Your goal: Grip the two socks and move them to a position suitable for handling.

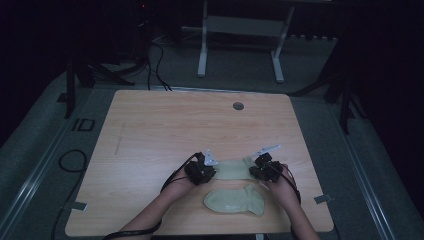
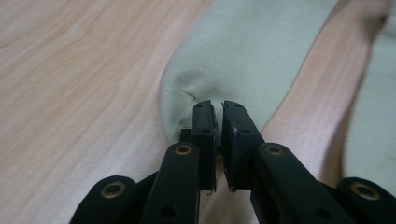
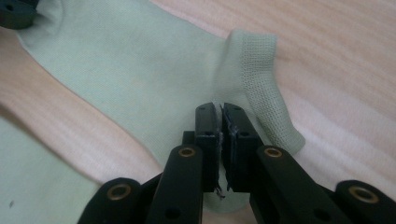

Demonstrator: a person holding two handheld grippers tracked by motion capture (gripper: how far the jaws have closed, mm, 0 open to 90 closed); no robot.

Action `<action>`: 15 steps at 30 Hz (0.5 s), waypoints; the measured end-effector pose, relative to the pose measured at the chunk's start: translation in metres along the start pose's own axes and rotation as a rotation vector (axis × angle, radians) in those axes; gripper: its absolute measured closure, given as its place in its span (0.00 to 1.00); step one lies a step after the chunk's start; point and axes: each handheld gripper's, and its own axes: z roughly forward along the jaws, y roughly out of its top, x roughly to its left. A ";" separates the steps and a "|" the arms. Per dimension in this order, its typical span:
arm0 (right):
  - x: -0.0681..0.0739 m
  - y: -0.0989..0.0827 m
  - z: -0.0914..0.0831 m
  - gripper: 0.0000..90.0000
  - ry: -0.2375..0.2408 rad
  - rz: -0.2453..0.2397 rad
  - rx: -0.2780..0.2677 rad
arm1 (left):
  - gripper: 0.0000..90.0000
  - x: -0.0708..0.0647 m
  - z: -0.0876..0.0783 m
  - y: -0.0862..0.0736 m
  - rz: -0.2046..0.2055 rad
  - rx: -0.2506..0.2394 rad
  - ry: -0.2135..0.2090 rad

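Pale green cloth is what I have in both tongs: two socks lie on the wooden table (image 1: pixel 150 125), and I count two grippers, one in each of my hands. From the high view, the far sock (image 1: pixel 234 169) stretches flat between my left gripper (image 1: pixel 207 172) and my right gripper (image 1: pixel 257 171), near the table's front edge. The near sock (image 1: pixel 235 200) lies loose just in front of it, between my forearms, touched by neither tool.

Along my left gripper (image 2: pixel 217 112), the jaws stand nearly together, clamped on the rounded toe end of the far sock (image 2: pixel 243 51), which creases slightly at the pinch. A strip of bare wood separates it from the near sock (image 2: pixel 373 102) at the right edge.

Along my right gripper (image 3: pixel 218 114), the jaws are likewise pressed together on the far sock (image 3: pixel 140 70), just beside its ribbed cuff (image 3: pixel 261 70). My left gripper's tip (image 3: pixel 14 11) shows at the sock's other end, and the near sock (image 3: pixel 37 186) fills the lower left corner.
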 end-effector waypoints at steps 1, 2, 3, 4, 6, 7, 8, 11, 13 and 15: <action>0.000 0.002 0.001 0.94 -0.004 -0.002 0.004 | 0.93 0.001 0.000 0.000 0.000 0.000 0.009; 0.000 0.005 0.003 0.94 -0.007 -0.010 0.004 | 0.93 0.002 0.000 0.000 -0.002 0.001 0.014; 0.000 0.007 0.004 0.94 -0.009 -0.010 0.003 | 0.93 0.004 0.001 0.000 -0.009 0.000 0.008; 0.000 0.009 0.005 0.94 -0.009 -0.007 0.001 | 0.93 0.005 0.001 0.000 -0.014 -0.004 0.012; -0.001 0.013 0.008 0.94 -0.008 -0.008 -0.004 | 0.93 0.009 0.001 0.000 -0.028 -0.004 0.013; -0.002 0.014 0.009 0.94 -0.004 -0.008 -0.007 | 0.93 0.011 0.001 0.000 -0.033 -0.005 0.013; -0.002 0.014 0.009 0.94 -0.004 -0.008 -0.007 | 0.93 0.011 0.001 0.000 -0.033 -0.005 0.013; -0.004 0.018 0.011 0.93 -0.002 -0.007 -0.006 | 0.93 0.015 0.002 0.001 -0.030 0.000 0.024; -0.004 0.018 0.011 0.93 -0.001 -0.004 -0.007 | 0.93 0.017 0.003 0.002 -0.036 0.000 0.019; -0.003 0.017 0.010 0.92 -0.001 -0.004 -0.006 | 0.93 0.018 0.003 0.002 -0.032 0.003 0.019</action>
